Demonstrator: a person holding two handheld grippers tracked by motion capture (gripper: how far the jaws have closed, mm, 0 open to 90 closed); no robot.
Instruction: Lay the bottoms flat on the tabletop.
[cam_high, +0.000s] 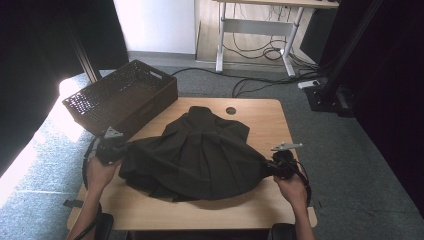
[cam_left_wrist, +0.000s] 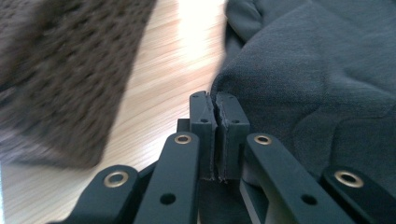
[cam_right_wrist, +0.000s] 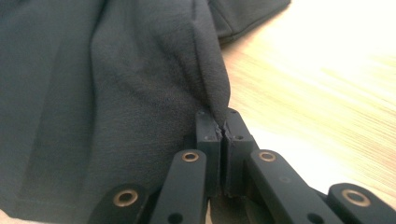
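A dark garment (cam_high: 195, 155), pleated like a skirt or a small dress, lies spread on the wooden table (cam_high: 270, 120), and everything else is best placed from it; the woven basket (cam_high: 122, 97) stands at its far left, hanging partly past the table's edge, and a round hole (cam_high: 230, 110) in the tabletop sits just beyond its narrow top end; the floor behind carries cables and a desk frame, well apart from the cloth

The left gripper (cam_high: 114, 149) is at the garment's left edge, its jaws clenched on a pinch of the fabric; in the left gripper view the pads (cam_left_wrist: 229, 122) meet with the hem caught between them, and the basket is a blur just to the side; the right gripper (cam_high: 276, 167) is at the garment's right edge, likewise clamped on a fold, and the right gripper view shows the cloth (cam_right_wrist: 140, 93) rising in a ridge straight into the closed pads (cam_right_wrist: 208, 130)

As a judgement: the work looks like folding or spreading the garment, perhaps for the basket afterwards; what is done is the double grasp, one side in each tool, with the cloth drawn taut between them; no fold is made yet, the body of the garment lies flat and rumpled near its lower hem, and the lift, the fold and any stowing are all left
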